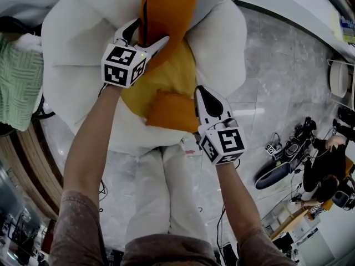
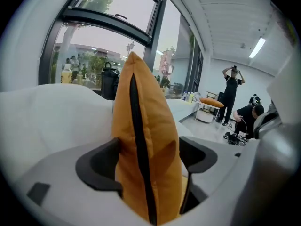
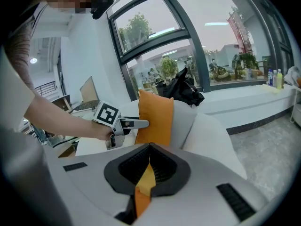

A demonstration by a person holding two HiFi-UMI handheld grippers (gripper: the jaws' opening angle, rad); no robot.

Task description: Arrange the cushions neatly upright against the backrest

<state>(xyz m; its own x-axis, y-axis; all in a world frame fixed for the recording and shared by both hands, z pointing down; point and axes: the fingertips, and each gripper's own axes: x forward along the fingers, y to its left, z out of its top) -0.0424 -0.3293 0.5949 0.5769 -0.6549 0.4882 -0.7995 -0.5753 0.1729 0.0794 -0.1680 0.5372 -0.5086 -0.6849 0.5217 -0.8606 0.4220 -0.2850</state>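
An orange cushion (image 1: 169, 10) (image 2: 146, 140) (image 3: 155, 119) with a black zip stands upright against the backrest of the white armchair (image 1: 222, 37). My left gripper (image 1: 150, 32) (image 2: 150, 161) is open, one jaw on each side of this cushion's edge. A yellow cushion (image 1: 166, 76) lies flat on the seat. On its front edge rests a smaller orange cushion (image 1: 172, 111) (image 3: 143, 187). My right gripper (image 1: 201, 93) (image 3: 149, 166) is shut on its fabric, which shows pinched between the pads.
A green knitted cloth (image 1: 19, 79) lies left of the armchair. On the marble floor to the right a crouching person (image 1: 324, 165) works among cables and gear. Another person (image 2: 233, 86) stands further back. A black bag (image 3: 188, 91) sits on the window sill behind the chair.
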